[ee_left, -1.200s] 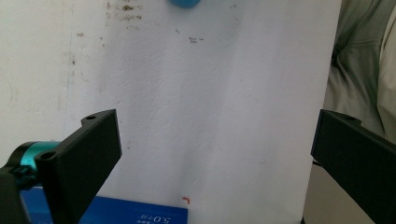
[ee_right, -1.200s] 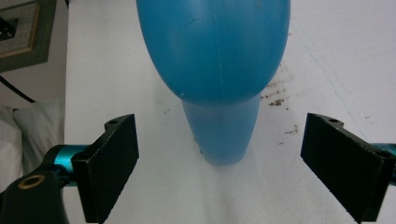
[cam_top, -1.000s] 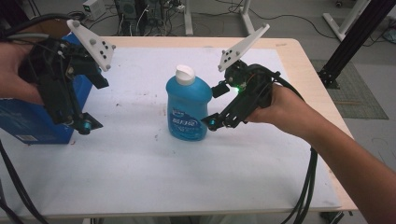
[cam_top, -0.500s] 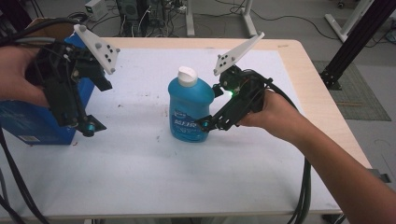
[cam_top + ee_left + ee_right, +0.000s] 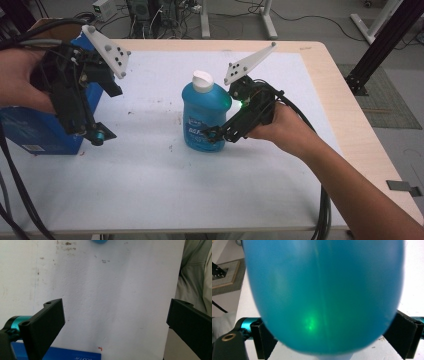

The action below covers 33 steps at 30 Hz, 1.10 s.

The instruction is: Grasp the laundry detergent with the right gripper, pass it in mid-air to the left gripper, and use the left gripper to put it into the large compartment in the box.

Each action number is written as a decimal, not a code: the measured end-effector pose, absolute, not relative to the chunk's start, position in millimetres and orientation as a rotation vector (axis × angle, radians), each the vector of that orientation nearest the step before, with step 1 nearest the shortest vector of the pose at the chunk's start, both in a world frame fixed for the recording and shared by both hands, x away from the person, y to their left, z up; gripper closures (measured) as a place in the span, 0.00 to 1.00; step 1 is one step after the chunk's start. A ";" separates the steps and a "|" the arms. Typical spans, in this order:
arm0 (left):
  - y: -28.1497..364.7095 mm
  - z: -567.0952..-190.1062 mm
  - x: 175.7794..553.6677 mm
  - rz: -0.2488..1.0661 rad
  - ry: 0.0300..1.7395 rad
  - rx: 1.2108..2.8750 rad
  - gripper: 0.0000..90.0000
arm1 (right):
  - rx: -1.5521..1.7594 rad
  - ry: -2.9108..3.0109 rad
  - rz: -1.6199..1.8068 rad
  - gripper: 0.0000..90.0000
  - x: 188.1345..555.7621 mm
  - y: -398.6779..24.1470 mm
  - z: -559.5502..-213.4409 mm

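Your right gripper (image 5: 216,136) has its jaws on either side of the blue bottle (image 5: 204,117), low on the body, and in the right gripper view both black jaws sit tight against the bottle's sides, so that looks like a grip on it. The bottle stands upright around the middle of the white table (image 5: 150,200), white cap (image 5: 202,80) on top.

That close-up also gives you a green glow on the plastic and the seam running down the bottle, which you can't make out from above. The high view gives you the bottle's label, but the print is too blurry to read.

Your left gripper (image 5: 112,322) hangs off to the left with its jaws spread wide and nothing between them, just bare tabletop with a few brown specks and a small red mark. A blue box (image 5: 30,132) sits under that hand at the table's left edge; there's white print on it, too small to read.

Count: one bottle, one cap, one box, two grippers.
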<state>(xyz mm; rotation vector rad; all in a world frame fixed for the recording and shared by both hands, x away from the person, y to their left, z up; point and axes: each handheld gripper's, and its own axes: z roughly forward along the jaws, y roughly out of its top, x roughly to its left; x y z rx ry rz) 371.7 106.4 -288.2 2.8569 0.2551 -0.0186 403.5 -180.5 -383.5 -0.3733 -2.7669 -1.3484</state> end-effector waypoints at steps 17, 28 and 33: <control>106.0 -289.3 371.8 -0.022 0.253 2.860 0.02 | -0.362 -2.725 -1.484 0.21 402.1 -179.3 -391.5; 104.9 -290.0 371.9 -0.026 0.252 2.861 0.02 | -0.333 -2.695 -1.549 0.37 400.0 -179.4 -396.3; 105.1 -289.9 371.6 -0.025 0.256 2.859 0.02 | -0.332 -2.691 -1.576 0.40 399.7 -178.8 -397.0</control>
